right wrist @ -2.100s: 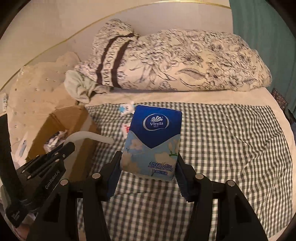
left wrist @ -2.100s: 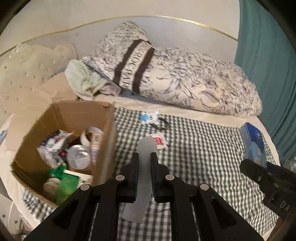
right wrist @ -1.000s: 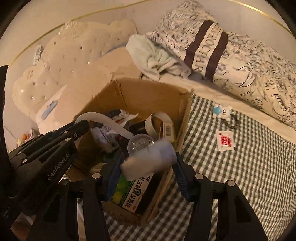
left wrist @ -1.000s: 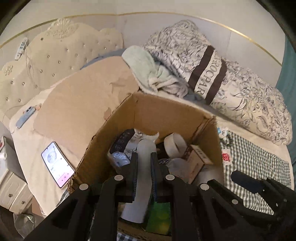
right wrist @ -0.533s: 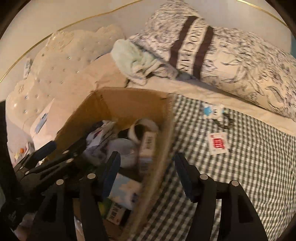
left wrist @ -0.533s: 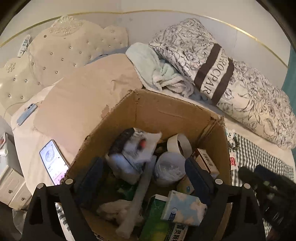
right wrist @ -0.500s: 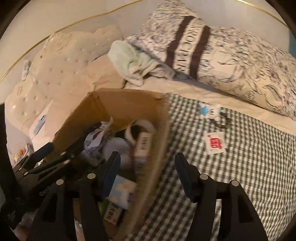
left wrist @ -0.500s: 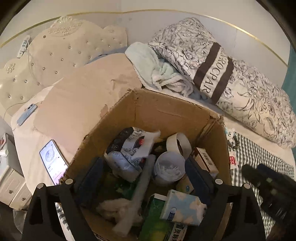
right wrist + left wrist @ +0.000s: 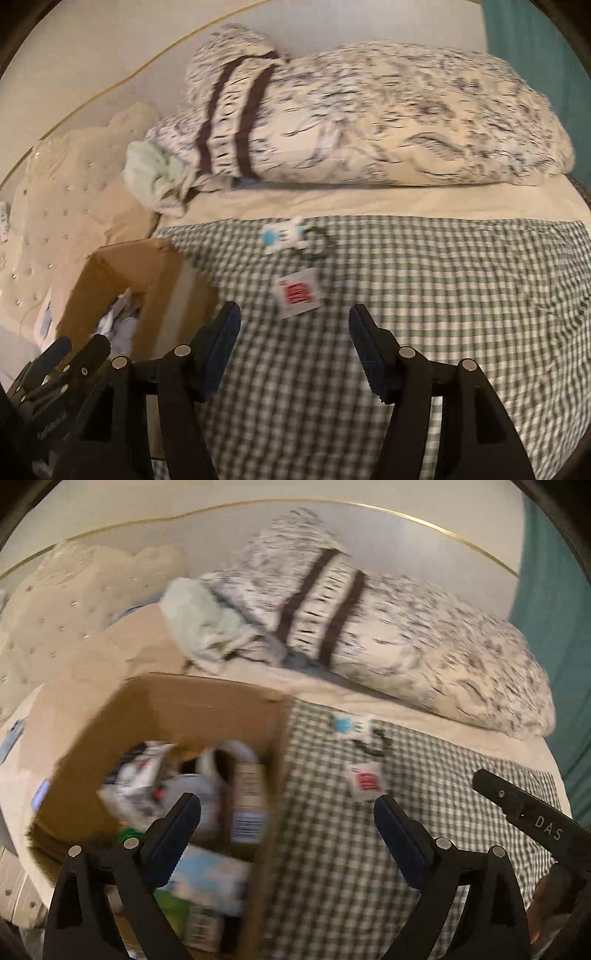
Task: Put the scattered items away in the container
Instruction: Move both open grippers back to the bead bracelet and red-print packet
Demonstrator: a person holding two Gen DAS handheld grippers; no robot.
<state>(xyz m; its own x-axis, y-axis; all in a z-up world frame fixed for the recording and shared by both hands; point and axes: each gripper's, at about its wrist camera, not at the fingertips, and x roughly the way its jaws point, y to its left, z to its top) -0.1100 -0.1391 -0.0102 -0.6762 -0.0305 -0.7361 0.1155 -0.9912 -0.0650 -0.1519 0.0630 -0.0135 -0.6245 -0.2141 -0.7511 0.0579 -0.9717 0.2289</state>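
A cardboard box (image 9: 207,705) stands on the bed at the left, filled with several items, among them a blue tissue pack (image 9: 210,880). It also shows in the right wrist view (image 9: 155,280). A small white packet with a red label (image 9: 365,781) (image 9: 298,291) and a blue-and-white toy with a black ring (image 9: 351,725) (image 9: 282,234) lie on the checked cloth. My left gripper (image 9: 288,812) is open and empty over the box's right wall. My right gripper (image 9: 294,325) is open and empty just short of the packet.
A green-and-white checked cloth (image 9: 443,295) covers the bed. A patterned duvet roll (image 9: 369,118) and a pale green towel (image 9: 151,173) lie behind. A tufted headboard (image 9: 55,192) is at the left and a teal curtain (image 9: 554,609) at the right.
Both grippers opened and dropped the pale strip and the tissue pack into the box. Both have since swung right, away from the box toward the checked cloth.
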